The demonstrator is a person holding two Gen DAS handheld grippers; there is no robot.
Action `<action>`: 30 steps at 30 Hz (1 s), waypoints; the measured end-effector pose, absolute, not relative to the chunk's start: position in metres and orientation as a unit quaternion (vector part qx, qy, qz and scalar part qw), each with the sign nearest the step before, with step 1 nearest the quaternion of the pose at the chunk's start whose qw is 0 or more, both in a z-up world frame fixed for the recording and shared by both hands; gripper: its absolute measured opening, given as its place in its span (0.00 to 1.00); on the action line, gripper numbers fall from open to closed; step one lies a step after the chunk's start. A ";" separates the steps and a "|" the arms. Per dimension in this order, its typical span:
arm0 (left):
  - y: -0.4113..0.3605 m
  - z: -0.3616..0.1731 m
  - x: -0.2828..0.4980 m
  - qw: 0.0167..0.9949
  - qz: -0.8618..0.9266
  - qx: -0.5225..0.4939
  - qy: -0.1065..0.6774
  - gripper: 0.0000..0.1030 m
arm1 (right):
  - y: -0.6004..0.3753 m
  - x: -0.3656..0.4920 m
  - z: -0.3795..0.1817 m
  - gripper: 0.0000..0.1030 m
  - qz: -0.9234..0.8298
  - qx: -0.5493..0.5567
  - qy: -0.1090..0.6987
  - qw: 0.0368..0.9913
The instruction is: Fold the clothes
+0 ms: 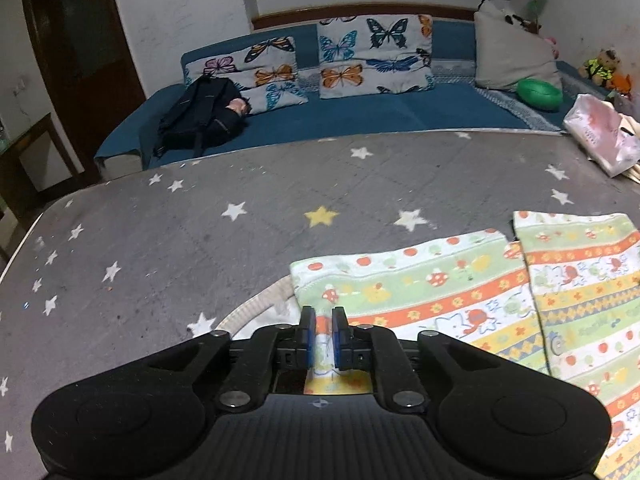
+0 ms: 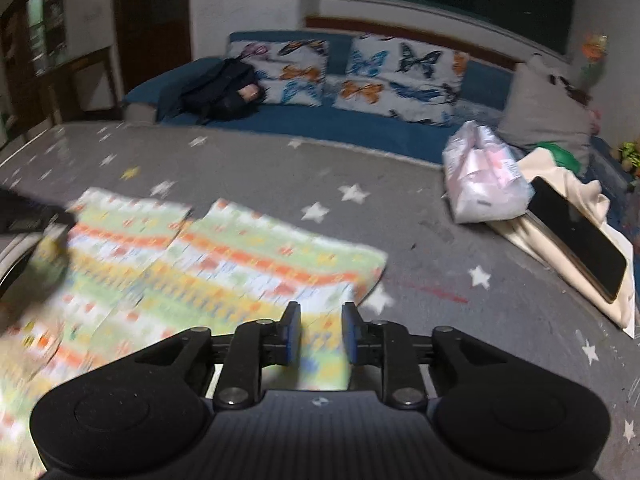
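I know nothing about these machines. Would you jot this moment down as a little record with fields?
Garment: patterned children's trousers, spread on the grey star-print table cover
Left tongs: shut on the trousers' fabric at the near edge
Right tongs: open, trouser fabric lying between the pads
Nearby on table: pink plastic bag, dark phone lying on cream cloth
Behind: blue sofa, butterfly pillows

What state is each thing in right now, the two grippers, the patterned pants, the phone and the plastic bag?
left gripper: shut on the patterned pants, fabric pinched between its pads.
right gripper: open, fingers either side of the pants' edge.
patterned pants: spread flat on the grey star cloth, legs side by side, not yet folded.
phone: screen dark, lying tilted on cream fabric.
plastic bag: crumpled, resting on the cloth.
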State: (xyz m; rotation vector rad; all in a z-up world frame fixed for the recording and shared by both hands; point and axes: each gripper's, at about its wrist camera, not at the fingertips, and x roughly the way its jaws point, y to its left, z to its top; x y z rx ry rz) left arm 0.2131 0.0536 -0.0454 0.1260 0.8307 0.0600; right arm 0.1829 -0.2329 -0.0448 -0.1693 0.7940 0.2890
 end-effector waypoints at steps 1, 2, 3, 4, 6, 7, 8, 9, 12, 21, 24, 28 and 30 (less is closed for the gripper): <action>0.055 -0.044 0.210 0.913 0.031 0.059 0.403 0.18 | -0.232 0.176 -0.044 0.26 0.148 -0.086 0.388 0.906; 0.055 -0.042 0.206 0.913 0.028 0.057 0.402 0.20 | -0.230 0.168 -0.044 0.30 0.160 -0.088 0.391 0.902; 0.055 -0.040 0.200 0.915 0.023 0.057 0.400 0.19 | -0.228 0.160 -0.043 0.31 0.170 -0.091 0.393 0.899; 0.053 -0.038 0.193 0.916 0.017 0.060 0.397 0.20 | -0.225 0.154 -0.042 0.35 0.178 -0.095 0.393 0.897; 0.049 -0.034 0.176 0.918 0.000 0.066 0.390 0.25 | -0.218 0.136 -0.041 0.38 0.198 -0.106 0.394 0.891; 0.046 -0.032 0.167 0.919 -0.007 0.069 0.387 0.29 | -0.214 0.128 -0.041 0.42 0.207 -0.109 0.394 0.889; 0.043 -0.030 0.156 0.920 -0.016 0.070 0.385 0.30 | -0.211 0.120 -0.041 0.43 0.215 -0.112 0.395 0.886; 0.040 -0.029 0.145 0.920 -0.027 0.069 0.386 0.30 | -0.208 0.114 -0.040 0.43 0.221 -0.114 0.395 0.884; 0.027 -0.029 0.113 0.917 -0.058 0.068 0.389 0.30 | -0.197 0.088 -0.042 0.50 0.244 -0.128 0.393 0.877; -0.016 -0.036 0.039 0.911 -0.129 0.064 0.386 0.31 | -0.179 0.020 -0.053 0.57 0.276 -0.183 0.374 0.866; -0.025 -0.041 0.024 0.911 -0.140 0.069 0.383 0.33 | -0.188 0.006 -0.053 0.58 0.271 -0.176 0.374 0.869; -0.020 -0.047 0.010 0.910 -0.138 0.052 0.387 0.42 | -0.203 -0.010 -0.053 0.59 0.263 -0.161 0.377 0.873; -0.007 -0.045 0.004 0.911 -0.133 0.028 0.389 0.42 | -0.213 -0.015 -0.053 0.60 0.257 -0.147 0.382 0.875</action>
